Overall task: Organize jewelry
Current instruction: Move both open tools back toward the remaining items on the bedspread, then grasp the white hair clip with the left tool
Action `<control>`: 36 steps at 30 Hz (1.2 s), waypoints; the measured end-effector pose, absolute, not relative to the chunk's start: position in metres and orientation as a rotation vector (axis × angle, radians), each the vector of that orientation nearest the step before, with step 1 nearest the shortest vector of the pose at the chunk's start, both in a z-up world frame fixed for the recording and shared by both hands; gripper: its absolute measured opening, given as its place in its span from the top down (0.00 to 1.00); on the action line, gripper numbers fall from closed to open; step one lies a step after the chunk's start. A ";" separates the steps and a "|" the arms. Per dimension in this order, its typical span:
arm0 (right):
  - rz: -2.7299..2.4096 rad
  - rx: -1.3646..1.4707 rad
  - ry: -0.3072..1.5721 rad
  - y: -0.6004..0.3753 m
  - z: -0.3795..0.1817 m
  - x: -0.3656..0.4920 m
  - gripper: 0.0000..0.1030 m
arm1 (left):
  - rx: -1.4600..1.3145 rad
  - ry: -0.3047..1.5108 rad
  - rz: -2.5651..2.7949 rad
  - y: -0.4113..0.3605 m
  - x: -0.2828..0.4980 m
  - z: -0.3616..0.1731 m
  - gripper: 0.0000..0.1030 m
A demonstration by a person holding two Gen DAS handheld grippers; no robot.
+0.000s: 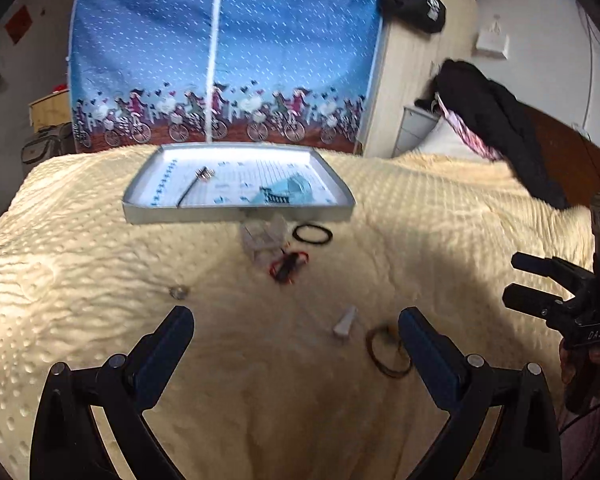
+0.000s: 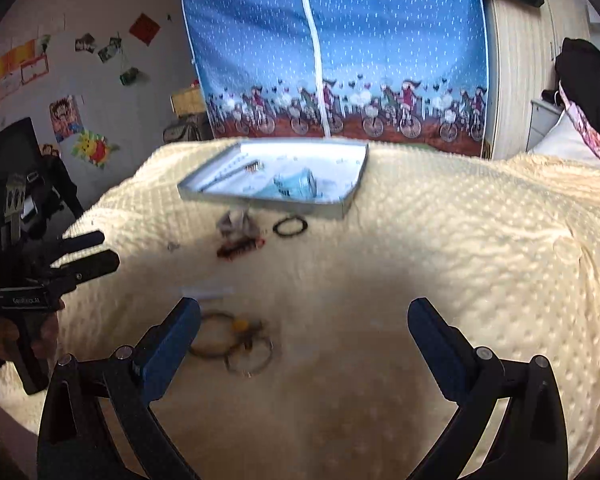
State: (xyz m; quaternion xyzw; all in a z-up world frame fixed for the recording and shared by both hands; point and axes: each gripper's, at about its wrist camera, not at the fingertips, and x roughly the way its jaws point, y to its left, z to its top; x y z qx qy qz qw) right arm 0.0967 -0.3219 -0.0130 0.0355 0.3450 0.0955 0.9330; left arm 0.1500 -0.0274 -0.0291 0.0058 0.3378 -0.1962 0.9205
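Both our grippers, left gripper (image 1: 296, 326) and right gripper (image 2: 304, 316), gape wide, empty; thin bangles (image 2: 232, 346), probably light, stiff and slippery, lie beneath on the blanket (image 2: 460, 260); we'd pinch one rim

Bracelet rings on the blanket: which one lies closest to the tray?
The black ring, lying just in front of the tray. The brown rings lie far back, beside the left gripper, which is open.
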 end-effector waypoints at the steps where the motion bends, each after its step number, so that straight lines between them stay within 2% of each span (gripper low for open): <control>1: 0.194 0.066 0.728 -0.323 -0.021 0.099 0.01 | 0.025 0.710 -0.411 -0.030 0.151 -0.033 0.00; 9: 0.217 -0.012 0.822 -0.310 -0.057 0.118 0.01 | 0.077 0.802 -0.470 -0.049 0.169 -0.055 0.00; 12: 0.234 -0.018 0.801 -0.304 -0.058 0.120 0.02 | 0.087 0.813 -0.497 -0.056 0.173 -0.060 0.07; 13: 0.239 -0.023 0.792 -0.302 -0.057 0.120 0.06 | 0.093 0.820 -0.502 -0.059 0.175 -0.062 0.14; 16: 0.262 -0.054 0.780 -0.294 -0.058 0.120 0.31 | 0.113 0.845 -0.518 -0.066 0.181 -0.067 0.27; 19: 0.300 -0.071 0.780 -0.286 -0.059 0.122 0.40 | 0.128 0.864 -0.533 -0.072 0.186 -0.072 0.38; 23: 0.363 -0.059 0.805 -0.277 -0.065 0.127 0.65 | 0.146 0.897 -0.547 -0.078 0.193 -0.079 0.55; 27: 0.392 -0.034 0.844 -0.274 -0.075 0.130 0.74 | 0.132 0.915 -0.559 -0.080 0.200 -0.082 0.62; 36: 0.383 -0.023 0.908 -0.273 -0.084 0.131 0.75 | 0.144 0.941 -0.567 -0.087 0.204 -0.088 0.77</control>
